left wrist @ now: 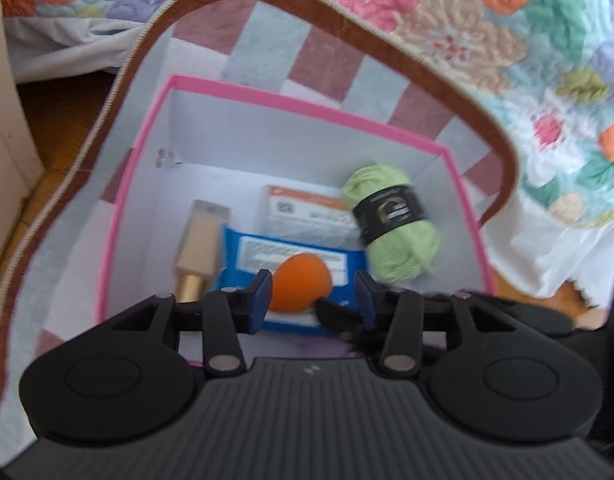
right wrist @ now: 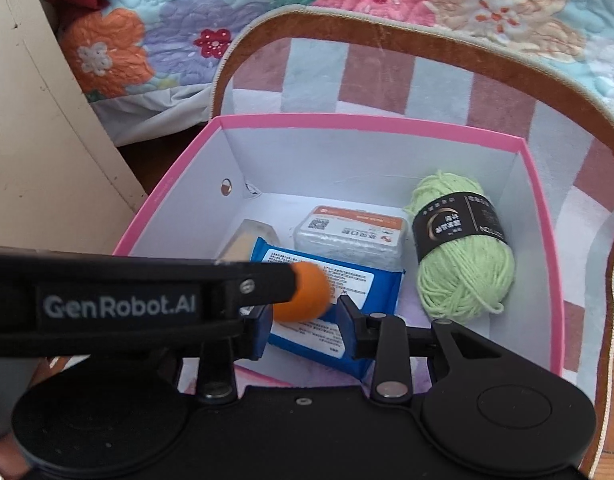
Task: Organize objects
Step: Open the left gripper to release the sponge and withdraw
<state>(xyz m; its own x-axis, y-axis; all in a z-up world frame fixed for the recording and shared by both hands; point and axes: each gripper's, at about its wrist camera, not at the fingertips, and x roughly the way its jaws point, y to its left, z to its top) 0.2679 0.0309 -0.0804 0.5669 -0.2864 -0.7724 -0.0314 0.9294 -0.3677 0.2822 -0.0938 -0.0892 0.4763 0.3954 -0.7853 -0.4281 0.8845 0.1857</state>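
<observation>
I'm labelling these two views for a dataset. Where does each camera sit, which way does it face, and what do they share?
Left wrist: sits on the left gripper, looking steeply down into the pink box; its own two fingers show, the orange sponge between them.
Right wrist: sits on the right gripper, facing down into the same box; its fingers show, and the left gripper's finger crosses from the left.
Shared: box, sponge, green yarn, blue wipes pack, rug, floral quilt.

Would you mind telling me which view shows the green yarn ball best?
The right wrist view: the yarn sits sharp and unobstructed in the pink box, with its black label readable as text. The left wrist view shows the same yarn whole but blurred and smaller, its label only a dark band.
</observation>
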